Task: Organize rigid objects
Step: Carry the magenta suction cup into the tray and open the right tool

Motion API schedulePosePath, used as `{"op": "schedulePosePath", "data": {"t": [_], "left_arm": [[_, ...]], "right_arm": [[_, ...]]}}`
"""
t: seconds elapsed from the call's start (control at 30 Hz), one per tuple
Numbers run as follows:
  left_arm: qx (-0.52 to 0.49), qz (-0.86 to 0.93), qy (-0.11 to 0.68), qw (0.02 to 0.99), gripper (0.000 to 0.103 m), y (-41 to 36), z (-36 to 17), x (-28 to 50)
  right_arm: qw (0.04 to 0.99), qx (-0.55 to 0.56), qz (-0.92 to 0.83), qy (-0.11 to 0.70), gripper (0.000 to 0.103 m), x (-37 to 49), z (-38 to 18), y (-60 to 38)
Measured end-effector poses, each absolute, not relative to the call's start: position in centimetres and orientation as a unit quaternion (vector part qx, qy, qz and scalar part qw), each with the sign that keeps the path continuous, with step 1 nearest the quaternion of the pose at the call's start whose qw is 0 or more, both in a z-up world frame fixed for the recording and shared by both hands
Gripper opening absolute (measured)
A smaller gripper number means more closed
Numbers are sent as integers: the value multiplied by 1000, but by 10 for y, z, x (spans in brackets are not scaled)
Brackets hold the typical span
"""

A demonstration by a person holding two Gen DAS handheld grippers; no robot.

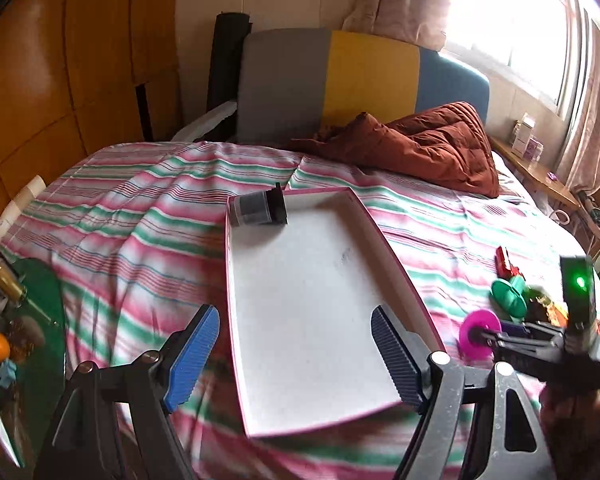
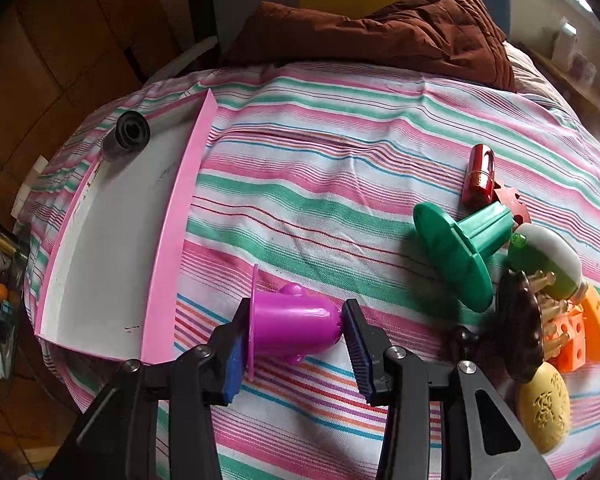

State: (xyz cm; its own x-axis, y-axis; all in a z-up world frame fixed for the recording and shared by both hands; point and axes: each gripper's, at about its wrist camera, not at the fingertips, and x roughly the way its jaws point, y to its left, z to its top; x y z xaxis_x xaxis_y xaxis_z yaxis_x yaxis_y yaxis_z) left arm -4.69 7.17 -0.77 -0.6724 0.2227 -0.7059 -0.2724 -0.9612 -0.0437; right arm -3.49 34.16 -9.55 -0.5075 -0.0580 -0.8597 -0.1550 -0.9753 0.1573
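Gripping lengthwise on the magenta flanged cup [image 2: 290,326] with the right gripper [image 2: 296,344], one ribbed pad on the thin flange, the other on the rounded, glossy closed end. Lying on the striped bed sheet [image 2: 320,168], just to the right of the pink-walled tray [image 2: 168,248], nothing yet lifted clear so far as can be judged.

Risking slip: smooth domed plastic against a pad edge, likely squirting out under squeeze; flange thin, likely flexing or tilting the cup. Risking also a catch on the tray's raised wall during transfer, or the soft, wrinkled bedding letting the tray tip.

Hovering open and wide over the tray's near end, the left gripper [image 1: 296,356], holding nothing. Resting at the tray's far corner, a dark cylindrical canister [image 2: 126,134]. Waiting well right of the tray: green flanged cup [image 2: 460,248], red metallic capsule [image 2: 478,174], cream perforated ball [image 2: 544,408], orange holed block [image 2: 572,336].
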Motion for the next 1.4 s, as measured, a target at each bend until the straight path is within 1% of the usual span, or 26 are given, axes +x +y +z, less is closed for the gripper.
{"op": "schedulePosePath", "data": {"t": [0.17, 0.47, 0.77, 0.97, 1.13, 1.4], "left_arm": [[-376, 917, 48, 125, 80, 72, -7, -30], [-377, 918, 46, 119, 80, 62, -9, -21], [-387, 915, 32, 114, 80, 48, -15, -18], [-388, 915, 19, 108, 80, 37, -15, -16], [-391, 915, 12, 102, 80, 28, -16, -17], [-403, 911, -13, 88, 80, 6, -26, -30]], "right_arm": [[33, -496, 863, 92, 44, -32, -94, 334], [38, -493, 864, 94, 44, -25, -89, 327], [28, -466, 880, 87, 44, -20, -58, 309], [-9, -448, 891, 76, 44, -24, -34, 280], [-48, -452, 888, 71, 44, -44, -29, 251], [-85, -485, 866, 82, 44, -108, -49, 203]]}}
